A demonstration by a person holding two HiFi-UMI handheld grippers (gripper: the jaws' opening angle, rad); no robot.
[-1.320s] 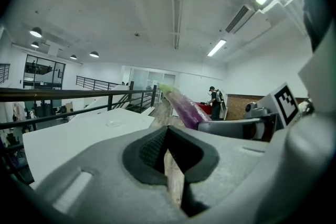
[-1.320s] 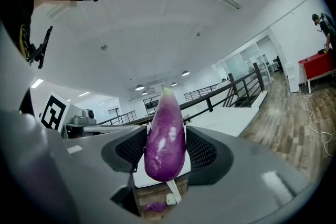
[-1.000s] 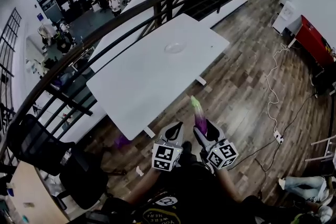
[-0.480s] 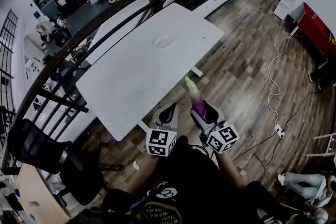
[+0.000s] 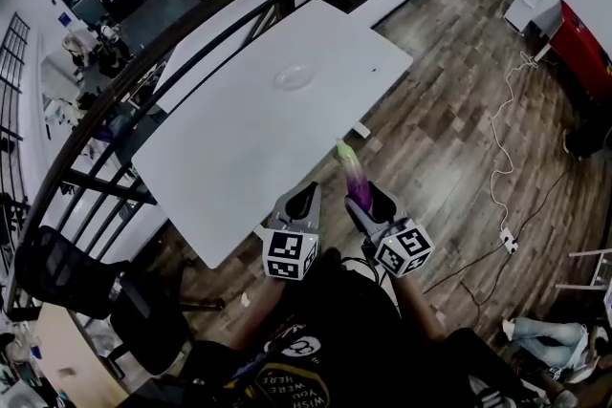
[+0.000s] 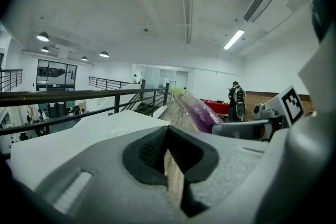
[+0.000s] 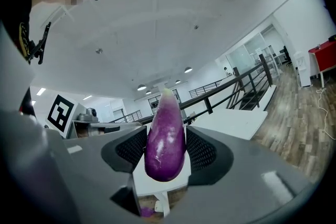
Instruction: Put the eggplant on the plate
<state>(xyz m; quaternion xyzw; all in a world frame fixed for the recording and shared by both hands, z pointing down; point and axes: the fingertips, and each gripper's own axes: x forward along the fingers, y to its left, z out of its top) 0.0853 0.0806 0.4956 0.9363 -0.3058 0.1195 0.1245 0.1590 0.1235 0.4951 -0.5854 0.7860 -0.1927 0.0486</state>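
while right tool [image 7: 166,149] clenches eggplant [image 7: 166,134] at thick lower body, tip up, near bench [image 5: 239,148] edge, plate [image 5: 292,76] well apart. skin glossy, likely slippery, light, firm: grip thick middle. left tool [image 6: 169,152] closed, empty.

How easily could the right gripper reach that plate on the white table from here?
Probably not yet. The right gripper, jaws shut on the eggplant, hangs over the floor short of the table, and the plate lies far across it. Nothing blocks the path.

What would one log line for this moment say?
right gripper: shut on eggplant | left gripper: shut, empty | plate: bare, on table | eggplant: not yet placed
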